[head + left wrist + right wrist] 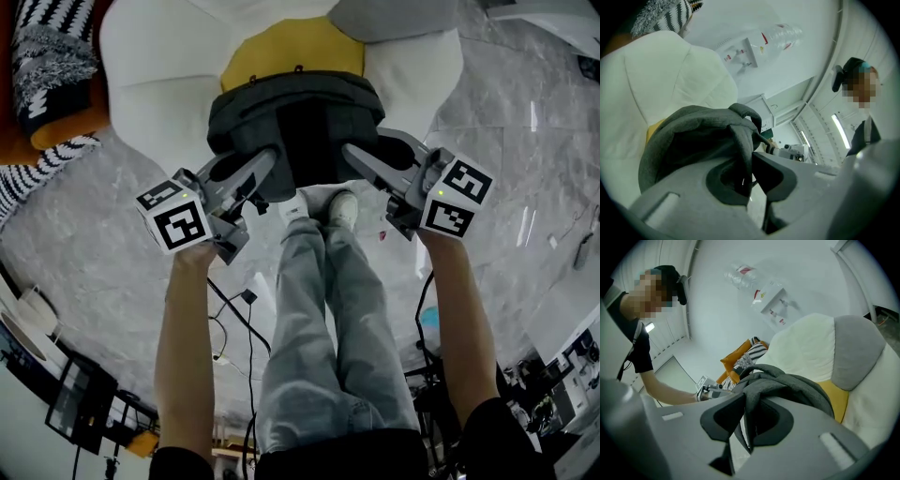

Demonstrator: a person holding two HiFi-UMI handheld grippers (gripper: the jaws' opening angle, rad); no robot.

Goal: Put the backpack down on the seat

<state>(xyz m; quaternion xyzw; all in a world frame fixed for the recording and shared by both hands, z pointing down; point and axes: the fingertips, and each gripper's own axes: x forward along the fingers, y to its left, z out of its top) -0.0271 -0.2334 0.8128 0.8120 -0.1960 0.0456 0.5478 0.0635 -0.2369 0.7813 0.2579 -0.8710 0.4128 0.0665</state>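
A dark grey backpack (295, 103) hangs between my two grippers, over the yellow seat cushion (291, 52) of a white armchair (159, 75). My left gripper (262, 169) holds its left side. In the left gripper view the jaws (749, 164) are shut on a fold of the backpack's strap (740, 140). My right gripper (361, 159) holds the right side, and in the right gripper view its jaws (746, 413) pinch a strap of the backpack (797, 385). The yellow cushion (836, 399) shows just behind the bag.
A grey pillow (394, 17) leans on the armchair's back. An orange seat with a black-and-white striped cushion (52, 56) stands at the left. The person's legs and shoes (328, 211) are right below the bag on a marble floor (525, 169). Cables (234, 319) lie behind.
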